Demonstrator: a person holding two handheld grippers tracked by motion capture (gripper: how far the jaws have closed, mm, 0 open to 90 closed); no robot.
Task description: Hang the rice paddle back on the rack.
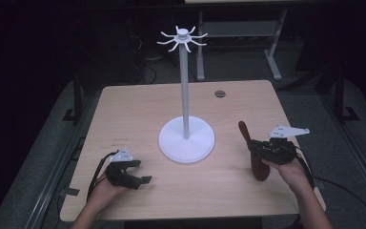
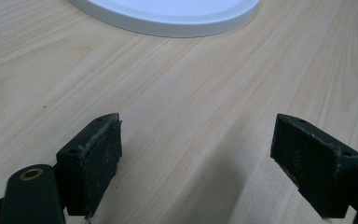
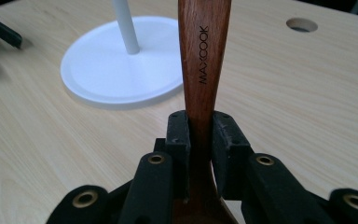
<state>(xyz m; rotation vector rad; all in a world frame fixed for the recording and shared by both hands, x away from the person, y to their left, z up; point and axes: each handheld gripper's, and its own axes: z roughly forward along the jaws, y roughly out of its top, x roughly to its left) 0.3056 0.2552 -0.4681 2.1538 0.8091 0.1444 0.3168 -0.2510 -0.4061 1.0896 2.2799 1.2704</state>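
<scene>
Wooden spoon (image 1: 253,151) sits clamped in the right tongs (image 1: 259,148) over the right side of the counter (image 1: 138,102), handle angled up and away toward the far left, bowl end low near the person's right hand (image 1: 289,169). In the right gripper view the spoon handle (image 3: 203,60) runs straight up between both black pads, pads pressed on its narrow neck, "MAXCOOK" printed on the wood. Left tongs (image 1: 136,172) rest low over the near-left part of the counter, held by the left hand (image 1: 106,190), jaws spread wide with bare wood between them in the left gripper view (image 2: 196,163). White stand (image 1: 186,95) is mid-counter between the two tongs: round flat base (image 1: 186,139), thin upright pole, ring of curved hooks (image 1: 182,38) at the top. Base edge lies just beyond the left tongs (image 2: 168,21) and to the left of the spoon handle in the right gripper view (image 3: 121,65). Round cable hole (image 1: 219,93) near the far edge, right of the pole. Open counter lies in front of the base and along the near edge; right hand is close to the right edge. Floor and table legs behind are dark.
</scene>
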